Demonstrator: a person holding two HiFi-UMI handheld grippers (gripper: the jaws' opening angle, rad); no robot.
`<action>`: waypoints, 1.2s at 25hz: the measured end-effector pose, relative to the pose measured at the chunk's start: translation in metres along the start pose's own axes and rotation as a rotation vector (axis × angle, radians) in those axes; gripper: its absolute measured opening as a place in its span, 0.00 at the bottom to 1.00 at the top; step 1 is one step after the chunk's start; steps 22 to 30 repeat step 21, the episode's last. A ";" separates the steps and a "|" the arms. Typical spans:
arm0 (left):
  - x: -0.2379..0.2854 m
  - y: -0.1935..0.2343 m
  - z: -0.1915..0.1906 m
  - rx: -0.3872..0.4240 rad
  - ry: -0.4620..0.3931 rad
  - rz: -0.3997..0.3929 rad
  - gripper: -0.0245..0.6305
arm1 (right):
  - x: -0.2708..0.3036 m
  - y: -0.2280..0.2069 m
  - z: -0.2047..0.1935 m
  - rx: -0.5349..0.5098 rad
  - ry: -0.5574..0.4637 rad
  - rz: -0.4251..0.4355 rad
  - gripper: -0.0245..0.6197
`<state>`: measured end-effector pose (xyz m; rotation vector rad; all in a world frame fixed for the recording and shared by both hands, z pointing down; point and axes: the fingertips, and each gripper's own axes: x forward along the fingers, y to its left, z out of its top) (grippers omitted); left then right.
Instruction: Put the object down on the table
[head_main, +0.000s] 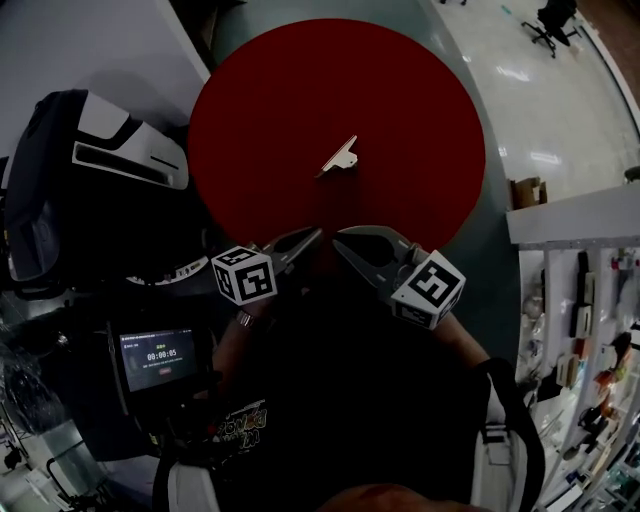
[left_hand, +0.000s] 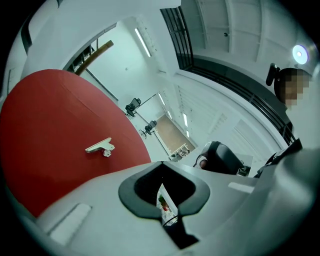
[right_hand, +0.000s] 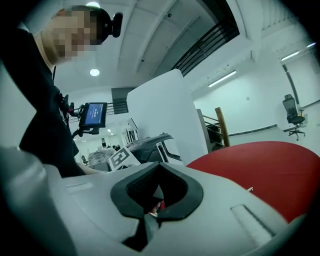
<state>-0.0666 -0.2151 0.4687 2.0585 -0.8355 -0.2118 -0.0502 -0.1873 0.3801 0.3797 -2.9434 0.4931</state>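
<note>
With the white clip (head_main: 340, 158) lying centre frame on the round red bench (head_main: 250, 120), well apart from the left hand-held gripper (head_main: 314, 235) and right hand-held gripper (head_main: 342, 243), jaws together and empty at lower centre, best to stay clear and avoid nudging it.

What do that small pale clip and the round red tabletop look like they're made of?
The small pale clip looks like moulded plastic: cream, matte, no metallic glint, though it is small in view. The round red tabletop is smooth, evenly matte red, possibly laminate or painted board; its core cannot be seen.
</note>
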 end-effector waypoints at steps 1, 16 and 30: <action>-0.002 -0.001 -0.003 0.001 0.008 -0.007 0.06 | -0.001 0.002 -0.003 0.011 -0.003 -0.013 0.04; -0.018 0.004 -0.032 0.011 0.099 -0.017 0.06 | -0.005 0.005 -0.041 0.144 -0.013 -0.105 0.04; -0.023 0.011 -0.033 0.011 0.095 -0.005 0.06 | 0.003 0.008 -0.045 0.140 -0.026 -0.084 0.04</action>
